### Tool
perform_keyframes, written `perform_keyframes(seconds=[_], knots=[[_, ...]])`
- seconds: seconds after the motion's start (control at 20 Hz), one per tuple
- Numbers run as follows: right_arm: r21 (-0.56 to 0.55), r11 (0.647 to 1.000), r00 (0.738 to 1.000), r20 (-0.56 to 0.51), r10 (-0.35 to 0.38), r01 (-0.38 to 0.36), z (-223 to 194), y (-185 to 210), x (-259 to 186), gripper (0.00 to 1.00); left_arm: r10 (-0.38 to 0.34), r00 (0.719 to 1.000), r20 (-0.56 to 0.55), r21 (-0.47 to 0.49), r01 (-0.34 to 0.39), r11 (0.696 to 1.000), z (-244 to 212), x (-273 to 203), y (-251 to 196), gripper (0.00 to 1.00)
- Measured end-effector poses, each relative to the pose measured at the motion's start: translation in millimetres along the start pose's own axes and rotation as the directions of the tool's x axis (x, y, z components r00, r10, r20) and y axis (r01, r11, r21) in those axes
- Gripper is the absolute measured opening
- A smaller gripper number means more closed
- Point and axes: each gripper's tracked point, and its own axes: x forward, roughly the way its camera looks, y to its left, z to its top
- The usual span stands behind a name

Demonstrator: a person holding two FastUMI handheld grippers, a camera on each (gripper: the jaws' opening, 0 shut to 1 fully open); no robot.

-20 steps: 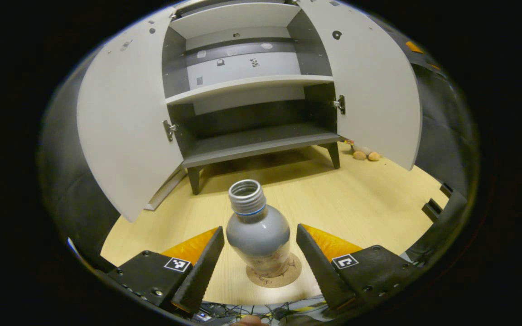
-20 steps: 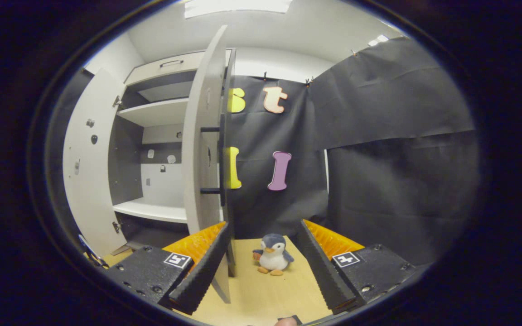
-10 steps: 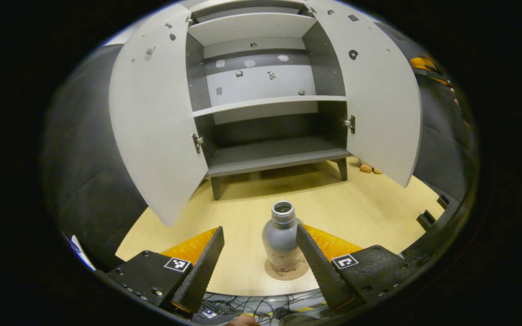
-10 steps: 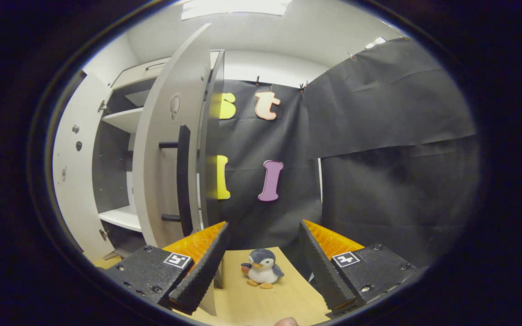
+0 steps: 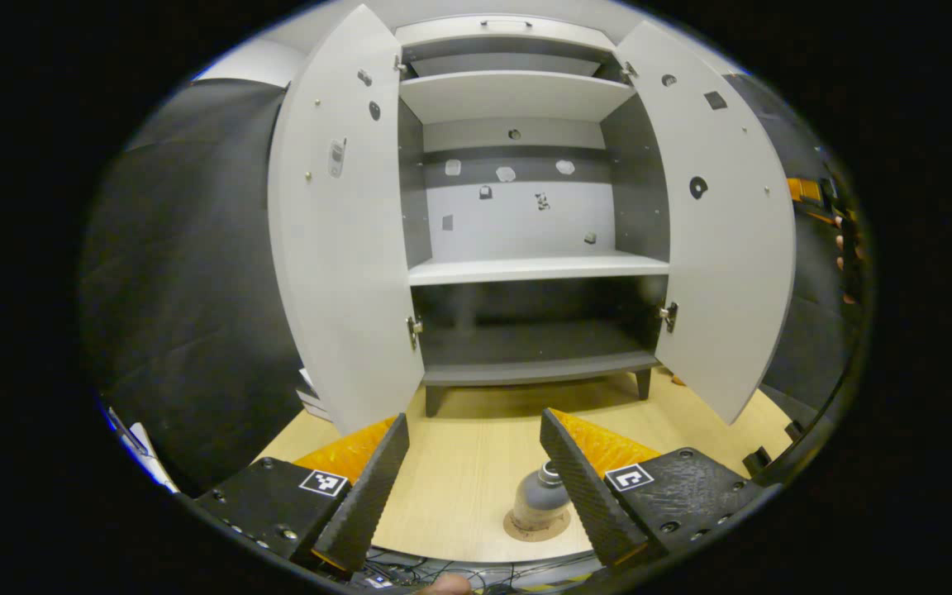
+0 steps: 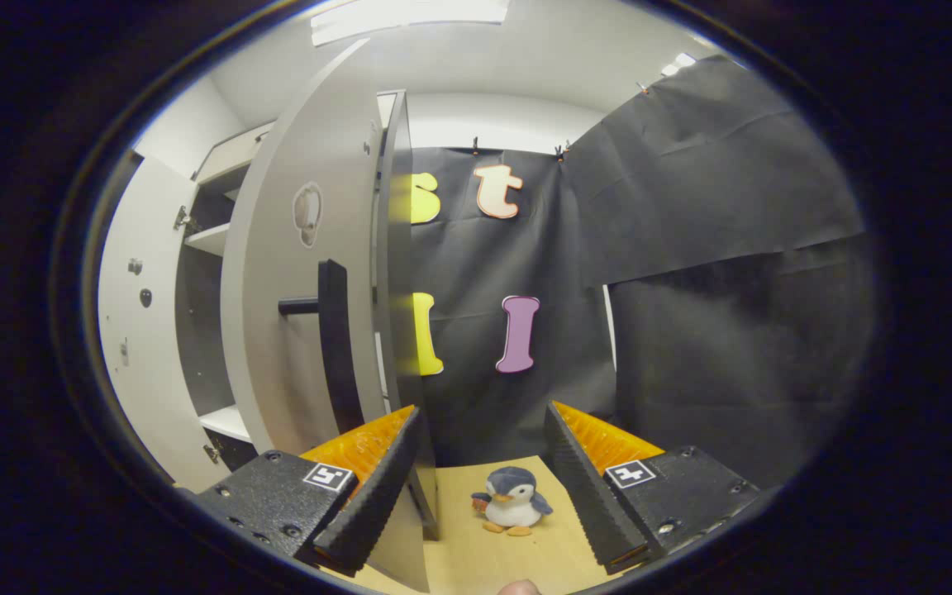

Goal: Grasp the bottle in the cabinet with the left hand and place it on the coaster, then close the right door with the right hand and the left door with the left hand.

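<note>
At six o'clock in the left gripper view, the bottle (image 5: 539, 496) stands on the coaster (image 5: 535, 525); the left gripper (image 5: 472, 483), fingers spread, has backed off. The right gripper (image 6: 483, 487), spread, has neared the right door (image 6: 302, 273).

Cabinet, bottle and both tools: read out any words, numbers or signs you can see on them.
No text here can be read.
Sticker on the left door: too small to read.
Bottle: no writing shows.
Square markers on the left tool and right tool: black-and-white patterns, not words.
</note>
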Motion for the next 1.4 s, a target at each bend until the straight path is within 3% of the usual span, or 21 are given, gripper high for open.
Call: perform_keyframes(seconds=[0.55, 0.6, 0.9, 1.0, 1.15, 1.3, 1.35, 1.4], knots=[[-0.033, 0.998, 0.999, -0.032, 0.043, -0.044, -1.3, 20.8, -3.8, 0.92, 0.133, 0.990, 0.047, 0.005, -0.133, 0.991, 53.7, -8.8, 83.1, 0.98], [-0.036, 0.998, 0.998, -0.034, 0.046, -0.047, -1.3, 24.0, -4.6, 0.95, 0.142, 0.989, 0.048, -0.007, -0.142, 0.990, 56.9, -9.1, 89.8, 0.98], [-0.005, 0.998, 0.997, -0.045, 0.068, -0.069, -6.0, 47.3, -8.3, 0.92, 0.155, 0.984, 0.086, -0.092, -0.147, 0.985, 90.4, -15.1, 117.8, 0.98], [0.019, 0.998, 0.997, -0.049, 0.067, -0.066, -7.7, 55.6, -9.2, 0.99, 0.157, 0.982, 0.104, -0.151, -0.140, 0.978, 106.8, -18.6, 124.9, 0.98], [0.011, 0.995, 0.994, -0.061, 0.095, -0.095, -9.9, 74.2, -9.5, 0.92, 0.181, 0.977, 0.111, -0.202, -0.157, 0.967, 122.3, -25.8, 144.2, 0.98], [-0.008, 0.994, 0.992, -0.059, 0.108, -0.109, -10.4, 90.8, -7.8, 0.95, 0.240, 0.962, 0.131, -0.177, -0.216, 0.960, 133.7, -36.1, 177.4, 0.96], [-0.012, 0.994, 0.992, -0.059, 0.111, -0.112, -10.9, 98.4, -5.8, 0.95, 0.263, 0.955, 0.135, -0.161, -0.241, 0.957, 135.3, -36.8, 186.7, 1.00], [-0.014, 0.994, 0.992, -0.061, 0.109, -0.110, -11.4, 105.0, -3.2, 0.95, 0.282, 0.949, 0.139, -0.145, -0.263, 0.954, 137.7, -37.0, 196.1, 0.95]])
